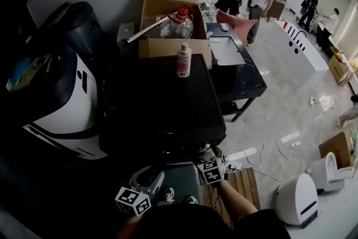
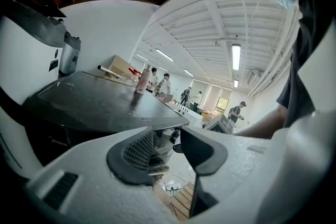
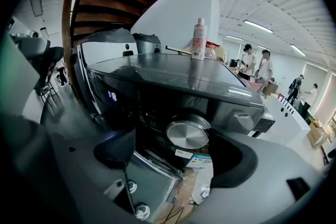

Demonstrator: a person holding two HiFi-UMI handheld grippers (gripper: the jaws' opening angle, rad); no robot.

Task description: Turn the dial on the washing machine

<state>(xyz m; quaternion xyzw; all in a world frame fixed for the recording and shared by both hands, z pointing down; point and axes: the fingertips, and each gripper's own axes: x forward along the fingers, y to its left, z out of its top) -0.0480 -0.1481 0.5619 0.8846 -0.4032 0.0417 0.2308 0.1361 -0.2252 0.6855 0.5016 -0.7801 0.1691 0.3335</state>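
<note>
The washing machine [image 1: 162,103] is a dark box seen from above in the head view; its control panel faces me in the right gripper view. The round silver dial [image 3: 188,134] sits on that panel, straight ahead of my right gripper [image 3: 176,157]. The jaws stand wide on either side of the dial and the pads do not touch it. In the head view the right gripper [image 1: 208,154] is at the machine's front edge and the dial is hidden. My left gripper [image 1: 148,181] hangs lower left, away from the panel. Its jaws are apart with nothing between them.
A pink-capped bottle [image 1: 184,60] stands on the machine's lid. Behind it is an open cardboard box [image 1: 168,14] holding an oil jug. A white appliance [image 1: 61,103] stands at the left and a black table [image 1: 238,64] at the right. A wooden pallet [image 1: 238,190] and cables lie by my feet.
</note>
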